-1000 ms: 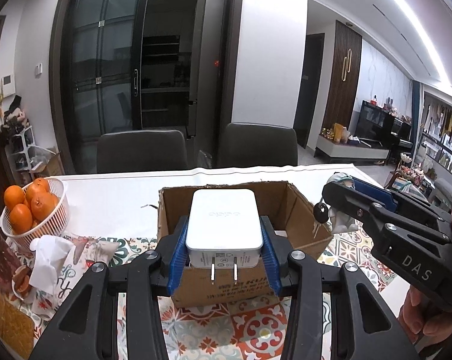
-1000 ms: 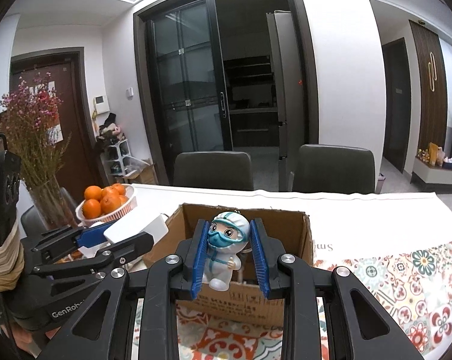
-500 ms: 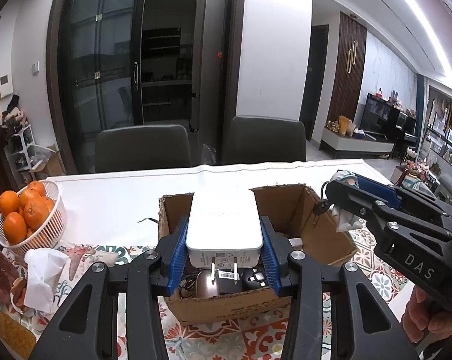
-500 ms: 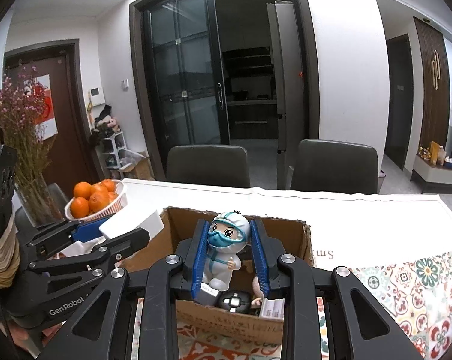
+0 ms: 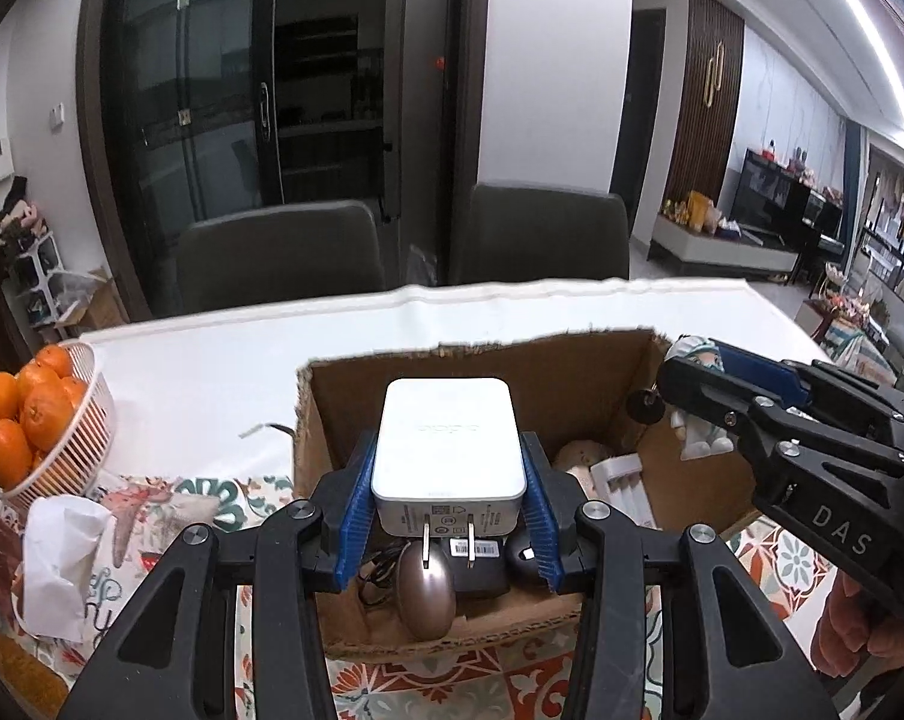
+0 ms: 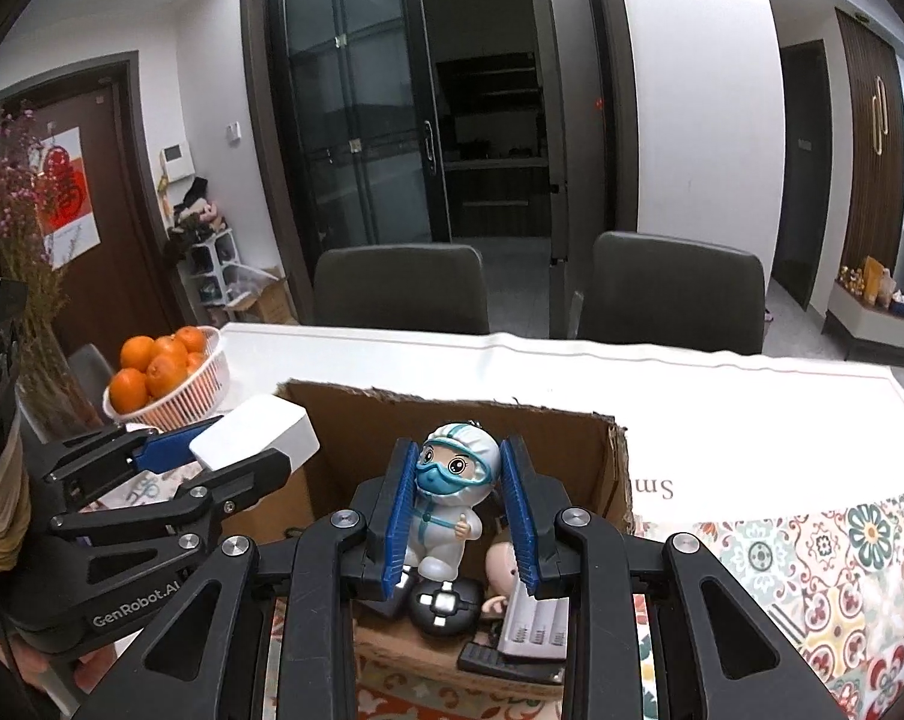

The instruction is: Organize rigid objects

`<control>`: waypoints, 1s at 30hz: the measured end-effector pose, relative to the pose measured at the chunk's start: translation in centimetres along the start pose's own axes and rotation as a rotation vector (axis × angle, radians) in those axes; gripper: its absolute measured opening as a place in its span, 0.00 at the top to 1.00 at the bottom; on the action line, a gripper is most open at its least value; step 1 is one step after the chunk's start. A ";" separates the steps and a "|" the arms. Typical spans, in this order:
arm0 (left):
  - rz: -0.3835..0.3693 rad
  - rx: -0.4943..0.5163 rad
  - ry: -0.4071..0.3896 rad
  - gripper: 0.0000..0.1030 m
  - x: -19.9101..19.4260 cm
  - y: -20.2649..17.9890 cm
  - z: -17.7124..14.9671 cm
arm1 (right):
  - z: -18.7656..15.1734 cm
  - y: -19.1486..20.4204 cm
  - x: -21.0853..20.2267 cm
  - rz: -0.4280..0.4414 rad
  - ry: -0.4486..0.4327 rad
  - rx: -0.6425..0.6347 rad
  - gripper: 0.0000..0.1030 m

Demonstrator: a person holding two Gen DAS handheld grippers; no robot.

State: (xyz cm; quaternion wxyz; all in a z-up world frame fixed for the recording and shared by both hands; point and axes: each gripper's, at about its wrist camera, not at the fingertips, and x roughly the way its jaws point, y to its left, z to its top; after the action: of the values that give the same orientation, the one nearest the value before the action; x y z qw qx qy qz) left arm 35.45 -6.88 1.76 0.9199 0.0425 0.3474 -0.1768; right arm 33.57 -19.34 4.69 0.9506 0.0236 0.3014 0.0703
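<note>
My left gripper is shut on a white plug-in charger and holds it over the open cardboard box. My right gripper holds a small doll in a white suit with blue goggles over the same box; the right pad stands slightly off the doll. The box holds a bronze mouse, a dark round device, a baby doll and a grey-white case. Each gripper shows in the other's view: the right one, the left one.
A white basket of oranges stands at the table's left, with a crumpled tissue in front of it. A patterned cloth covers the near table, white cloth the far part. Two dark chairs stand behind the table. Dried flowers rise at far left.
Both grippers have risen and tilted over the box, so its contents now show below them. The charger and the doll stay held.
</note>
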 end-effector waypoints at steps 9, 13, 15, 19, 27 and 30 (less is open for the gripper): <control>0.006 0.011 0.074 0.57 2.9 -0.4 -0.7 | -1.3 -1.1 2.5 -0.009 0.079 0.013 0.71; 0.030 0.012 0.055 0.57 2.6 -0.5 -0.6 | -1.7 -1.5 3.3 -0.006 0.113 0.029 0.71; 0.060 0.018 0.043 0.57 2.3 -0.7 -0.4 | -1.8 -1.5 3.3 -0.012 0.115 0.032 0.70; 0.075 -0.001 0.018 0.57 1.0 -0.4 -0.7 | -1.9 -1.3 2.4 -0.040 0.107 0.033 0.69; 0.095 -0.024 -0.035 0.56 -3.3 -0.4 -2.0 | -2.4 0.4 -1.8 -0.083 0.043 0.027 0.69; 0.087 -0.026 -0.062 0.55 -5.5 -0.7 -2.6 | -2.7 1.0 -3.8 -0.086 0.012 0.024 0.69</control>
State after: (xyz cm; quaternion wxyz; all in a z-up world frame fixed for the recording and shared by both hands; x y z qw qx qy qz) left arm 29.76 -5.41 3.41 0.9375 0.0402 0.3189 -0.1333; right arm 28.87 -18.86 4.73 0.9506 0.0214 0.3085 0.0258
